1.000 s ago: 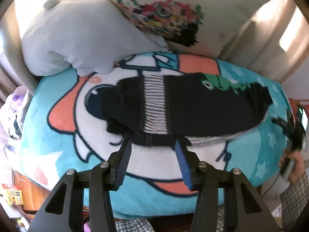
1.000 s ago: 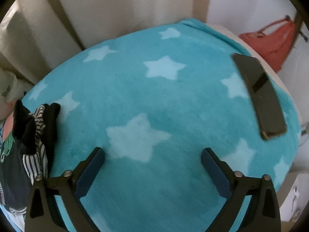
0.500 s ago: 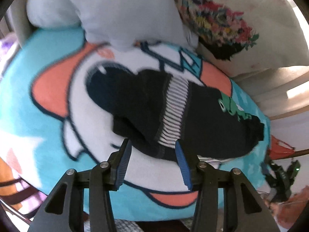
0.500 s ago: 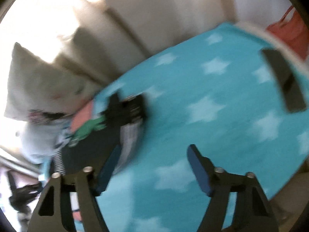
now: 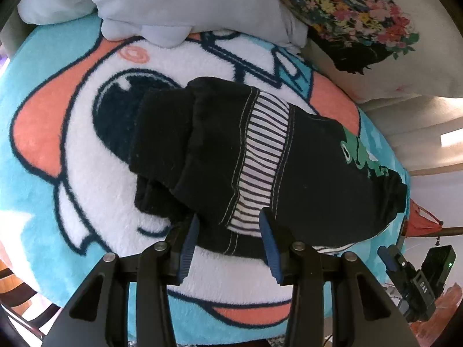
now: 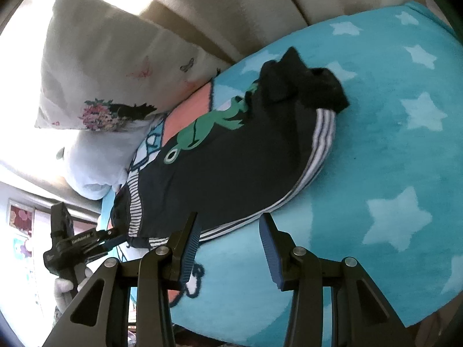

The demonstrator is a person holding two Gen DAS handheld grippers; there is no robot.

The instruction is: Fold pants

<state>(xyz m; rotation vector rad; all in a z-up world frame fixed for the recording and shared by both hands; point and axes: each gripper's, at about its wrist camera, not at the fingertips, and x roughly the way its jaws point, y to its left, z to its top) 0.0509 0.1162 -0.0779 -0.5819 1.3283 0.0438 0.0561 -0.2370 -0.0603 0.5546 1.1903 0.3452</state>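
Small black pants (image 5: 289,173) with a striped band and a green frog print lie folded lengthwise on a turquoise cartoon blanket (image 5: 72,173). My left gripper (image 5: 228,231) is open, its blue pads at the near edge of the pants by the striped band. In the right wrist view the pants (image 6: 231,159) lie with the cuffs bunched at the far end. My right gripper (image 6: 228,231) is open just above the pants' striped near edge. The left gripper (image 6: 110,238) shows at the waist end, and the right gripper (image 5: 405,271) shows at the lower right of the left wrist view.
A pale blue plush cushion (image 5: 173,3) and a floral pillow (image 5: 361,29) lie at the far edge of the blanket. Beige curtains (image 6: 246,5) hang behind. A red bag (image 5: 419,219) sits off the right side.
My right gripper swung left from the starred blanket and phone to the pants and narrowed its opening. My left gripper moved closer to the pants' near edge.
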